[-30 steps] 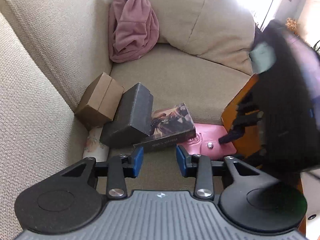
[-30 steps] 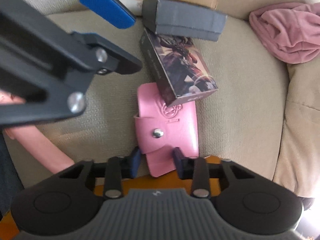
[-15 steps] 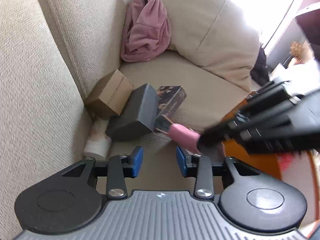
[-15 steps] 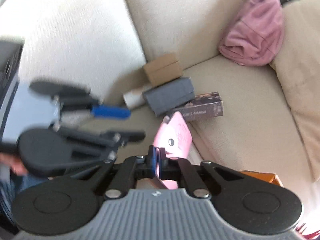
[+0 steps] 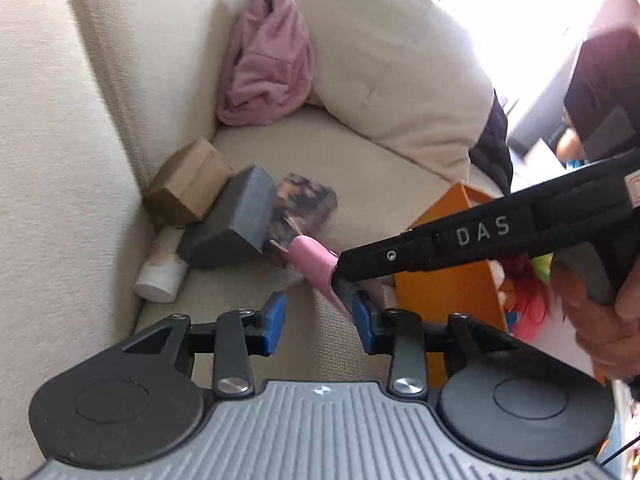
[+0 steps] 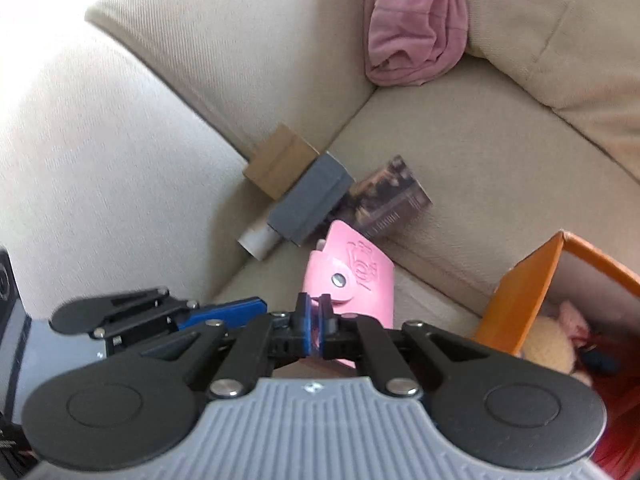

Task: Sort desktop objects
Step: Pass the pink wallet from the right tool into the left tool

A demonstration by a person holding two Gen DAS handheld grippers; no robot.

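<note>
On the left, the left gripper (image 5: 318, 316) hung over the sofa seat (image 5: 384, 168), its jaws opening with nothing between them. Beside it, the right gripper (image 6: 316, 322) had clamped the pink wallet (image 6: 352, 276) by its edge, clear of the cushion. The orange box (image 6: 516, 300), apparently holding toys, stood right; dropping the wallet in seemed next.

Glossy pink wallet (image 6: 352, 280) (leather-like), coarse-woven sofa (image 6: 480, 152)

In my right tongs' view, the boxes (image 6: 308, 196) lie mid-frame against the sofa back (image 6: 224, 64), the bin (image 6: 520, 300) lower right, the cloth (image 6: 412, 28) at top.
</note>
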